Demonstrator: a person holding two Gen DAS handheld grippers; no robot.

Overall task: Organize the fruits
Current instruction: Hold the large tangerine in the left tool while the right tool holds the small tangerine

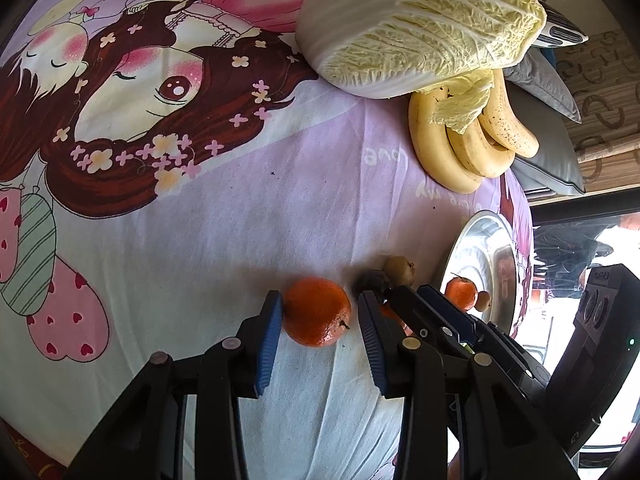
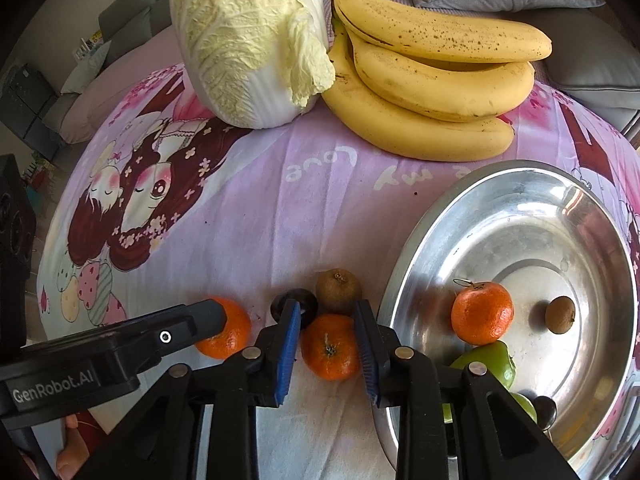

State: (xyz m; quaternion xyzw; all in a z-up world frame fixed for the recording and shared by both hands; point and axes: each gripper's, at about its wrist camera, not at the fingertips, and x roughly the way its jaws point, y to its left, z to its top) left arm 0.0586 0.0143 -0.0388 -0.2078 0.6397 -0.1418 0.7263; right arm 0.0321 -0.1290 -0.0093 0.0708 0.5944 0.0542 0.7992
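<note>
In the left wrist view my left gripper is open around a mandarin on the cartoon-printed cloth; the left pad touches it, the right pad stands apart. In the right wrist view my right gripper is open around a second mandarin. The first mandarin lies left of it, partly behind the left gripper's finger. A kiwi and a dark plum lie just beyond. The steel plate at right holds a mandarin, a small brown fruit, green fruit and a dark fruit.
A napa cabbage and a bunch of bananas lie at the far side of the cloth. Grey cushions sit behind them. The table edge drops off at right in the left wrist view, past the plate.
</note>
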